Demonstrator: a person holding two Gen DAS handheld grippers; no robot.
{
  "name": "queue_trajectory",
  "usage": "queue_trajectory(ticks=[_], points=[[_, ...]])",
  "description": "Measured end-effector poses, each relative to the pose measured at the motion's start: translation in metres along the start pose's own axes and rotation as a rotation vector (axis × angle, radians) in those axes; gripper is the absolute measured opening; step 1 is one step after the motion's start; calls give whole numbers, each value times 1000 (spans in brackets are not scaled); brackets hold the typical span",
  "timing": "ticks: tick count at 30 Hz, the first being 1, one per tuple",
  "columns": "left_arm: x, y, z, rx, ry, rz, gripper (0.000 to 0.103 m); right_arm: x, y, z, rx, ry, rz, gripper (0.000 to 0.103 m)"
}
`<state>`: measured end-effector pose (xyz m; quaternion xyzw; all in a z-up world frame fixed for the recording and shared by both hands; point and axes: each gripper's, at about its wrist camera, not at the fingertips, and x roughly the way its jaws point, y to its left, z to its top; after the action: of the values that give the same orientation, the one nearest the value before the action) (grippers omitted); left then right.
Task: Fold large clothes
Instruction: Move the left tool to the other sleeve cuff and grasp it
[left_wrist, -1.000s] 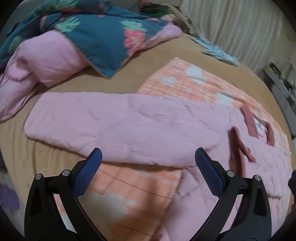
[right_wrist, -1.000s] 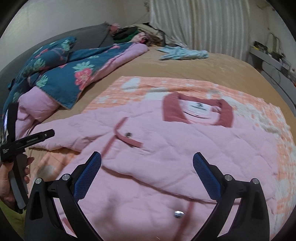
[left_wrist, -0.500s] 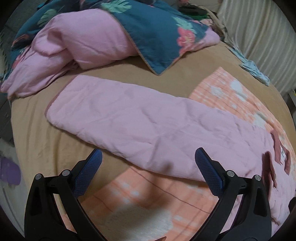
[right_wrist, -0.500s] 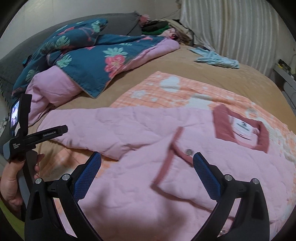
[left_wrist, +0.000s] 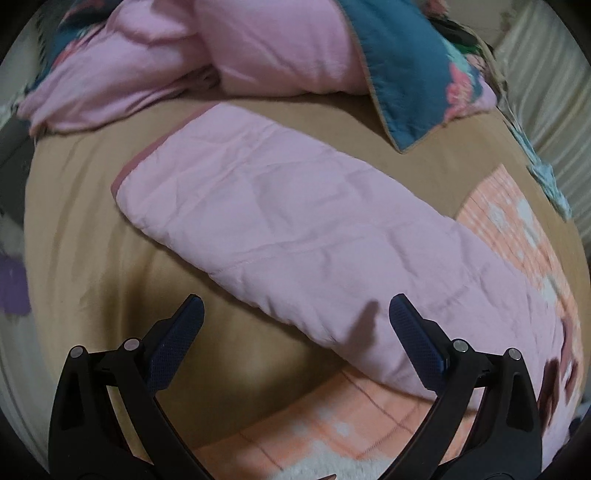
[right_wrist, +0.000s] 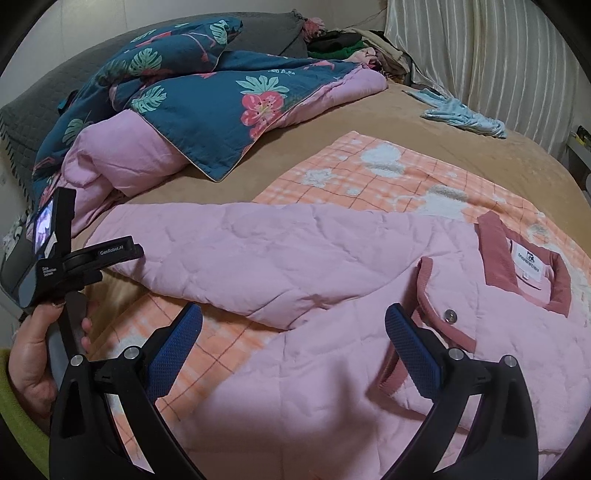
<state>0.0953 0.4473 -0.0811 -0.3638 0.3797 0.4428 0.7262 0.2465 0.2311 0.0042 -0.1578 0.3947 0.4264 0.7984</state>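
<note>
Tongs were held spread and empty: left tongs (left_wrist: 291, 325) above the sleeve (left_wrist: 295, 229), right tongs (right_wrist: 293, 334) over the pink jacket (right_wrist: 332, 369), which was laid flat on an orange blanket (right_wrist: 388, 177) on the bed (right_wrist: 332, 125). A floral quilt (right_wrist: 207, 92) was heaped beyond.

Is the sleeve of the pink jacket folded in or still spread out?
Spread out. The sleeve lies straight and flat, away from the jacket body, its cuff on the brown bedsheet.

Pink jacket (right_wrist: 332, 280) hem cut off at the lower edge, collar label (right_wrist: 527, 263) print too small, clothes pile (right_wrist: 354, 44) indistinct
</note>
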Motion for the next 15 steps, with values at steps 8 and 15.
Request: queue_trajectory(ticks=[8,15], points=[[29,23,12,-168,13,-77,94,7,-12,-3,28,7,-10,99],[30,41,22,-254,-39,-93,73,-1,-40,-13,93,4,-24,99]])
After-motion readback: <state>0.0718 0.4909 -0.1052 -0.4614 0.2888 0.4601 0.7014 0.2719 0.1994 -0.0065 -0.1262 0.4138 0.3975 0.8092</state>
